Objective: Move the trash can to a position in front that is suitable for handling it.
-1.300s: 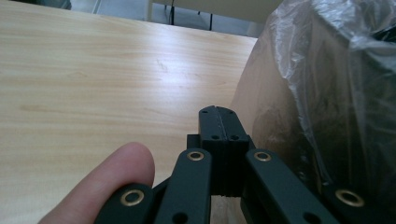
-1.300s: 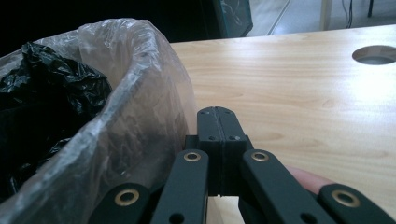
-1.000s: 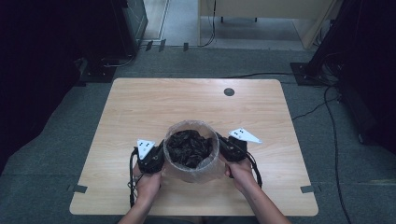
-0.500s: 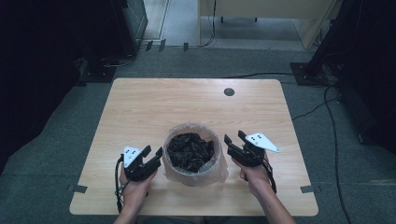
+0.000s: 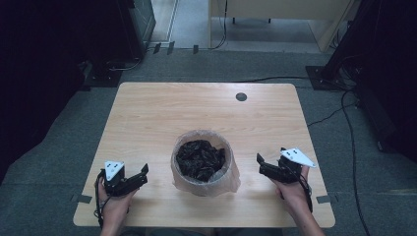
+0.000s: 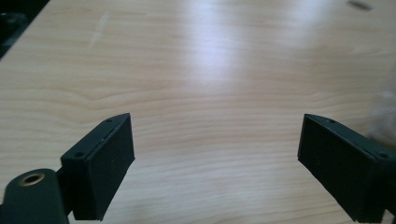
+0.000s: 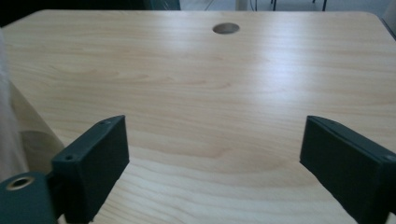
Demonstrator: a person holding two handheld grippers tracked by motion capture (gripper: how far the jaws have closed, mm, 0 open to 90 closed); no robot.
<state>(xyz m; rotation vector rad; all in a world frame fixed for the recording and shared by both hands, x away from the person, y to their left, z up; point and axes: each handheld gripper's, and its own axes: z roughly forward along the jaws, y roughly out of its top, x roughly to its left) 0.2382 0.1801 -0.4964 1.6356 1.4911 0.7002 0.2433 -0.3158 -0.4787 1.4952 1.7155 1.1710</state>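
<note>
Jaws of both the left gripper (image 5: 139,176) and right gripper (image 5: 264,165) have just been opening, empty, flanking the lined bin (image 5: 202,161) near the table's (image 5: 196,105) front edge, where a careless sideways knock could tip it.

The high view is evenly lit from above; the wooden surface (image 5: 196,113) reads bright, while the floor to the left and right falls into near-black shadow. Shadows beneath the lined container (image 5: 202,162) are short and soft. Detail there is moderately soft and grainy.

In the left gripper view, a broad white glare band runs across the surface (image 6: 219,46); the far edge is blurred, and a pale shape at the right border is out of focus. The near black jaws are dark with little detail.

In the right gripper view, a milder sheen lies on the surface (image 7: 280,65); wood grain is sharp mid-frame, and the translucent liner (image 7: 9,116) at the left edge is blurred.
</note>
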